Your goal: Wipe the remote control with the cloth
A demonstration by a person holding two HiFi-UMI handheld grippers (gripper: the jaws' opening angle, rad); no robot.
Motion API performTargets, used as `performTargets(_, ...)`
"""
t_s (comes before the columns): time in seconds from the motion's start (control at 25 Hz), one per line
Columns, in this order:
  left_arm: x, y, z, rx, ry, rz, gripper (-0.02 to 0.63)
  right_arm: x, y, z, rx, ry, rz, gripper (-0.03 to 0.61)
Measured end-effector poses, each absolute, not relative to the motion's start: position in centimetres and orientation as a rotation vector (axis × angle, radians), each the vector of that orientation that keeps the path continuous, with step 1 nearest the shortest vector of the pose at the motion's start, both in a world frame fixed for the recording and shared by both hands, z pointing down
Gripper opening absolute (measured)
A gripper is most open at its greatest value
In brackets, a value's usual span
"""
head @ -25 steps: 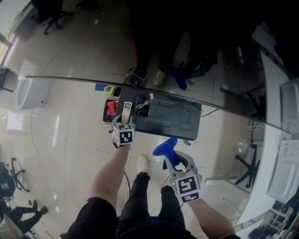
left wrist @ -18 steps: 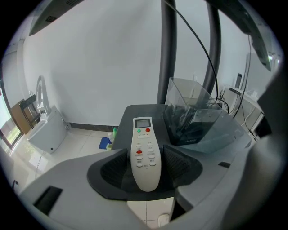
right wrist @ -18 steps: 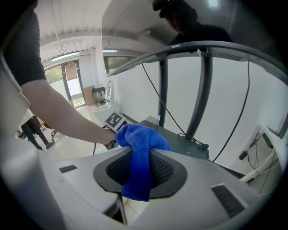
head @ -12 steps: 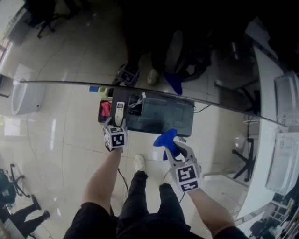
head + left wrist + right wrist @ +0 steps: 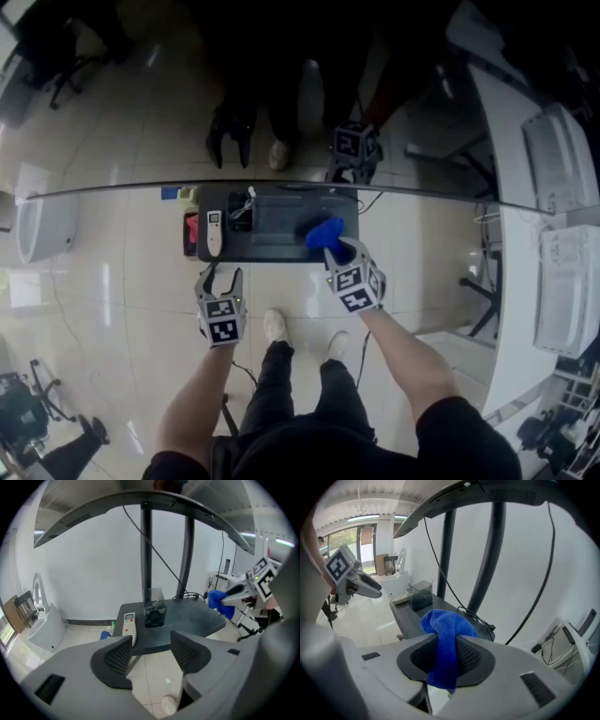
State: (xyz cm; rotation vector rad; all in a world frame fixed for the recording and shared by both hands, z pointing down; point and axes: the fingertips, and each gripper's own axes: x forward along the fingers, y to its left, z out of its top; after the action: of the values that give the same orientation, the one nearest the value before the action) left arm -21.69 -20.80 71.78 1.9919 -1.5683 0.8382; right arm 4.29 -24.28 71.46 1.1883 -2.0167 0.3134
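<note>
Underfoot: pale, glossy floor [image 5: 112, 309] tiles, my legs and shoes below the camera.
Nearest, left hand: my left gripper [image 5: 221, 274] hangs short of the table's near edge, pointing down and forward. Its jaws have just been opening and now stand wide apart with nothing between them; in the left gripper view I see only tiles through the gap.
Next, right hand: my right gripper [image 5: 336, 248] is out over the right half of the table, its fingers pinched on the cloth [image 5: 446, 634], a blue bunch that bulges above the pads and dangles below them.
Surface: a small dark table [image 5: 281, 246] on a black post.
Task's thing: the remote control [image 5: 214, 232] lies flat, buttons up, along the table's left end, clear of both grippers.
Beside it: what I take for a small clear box [image 5: 154, 611] with cables, though the view is too coarse to be sure.
Far: a plain white wall [image 5: 93, 564].
Just changed: a second ago my left fingers were at the remote; now they are off it and drawn back, while the cloth has come forward from beside my knee to above the table.
Meaning: the remote is parked and free, so wiping can begin. I judge no stroke made yet, since the cloth is well to its right.
</note>
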Motion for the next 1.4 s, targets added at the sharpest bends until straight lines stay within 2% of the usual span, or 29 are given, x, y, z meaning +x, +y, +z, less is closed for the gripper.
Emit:
performTargets(0.52,-11.8,-16.5,67.0,2.191,-1.399,0.730,0.261,3.7,-28.0,79.6,1.096,-1.965,0.319,0.110)
performTargets(0.72,-10.7,-16.4,66.0,2.219,-1.406,0.731,0.261,3.8,-28.4,78.9,1.114,-1.992,0.337,0.161)
performTargets(0.92,-9.5,-15.6,62.5,2.265,-1.439,0.693,0.261,4.0,-26.0,71.2,1.187,-2.133,0.330,0.161)
performTargets(1.2,-6.4,-13.2,52.2,2.383,-1.484,0.515,0.261,2.9,-17.6,55.1,1.197,-2.399,0.274,0.160)
performTargets(1.4,-3.9,-8.7,45.7,2.482,-1.459,0.409,0.241,3.3,-10.9,47.6,1.143,-2.528,0.211,0.160)
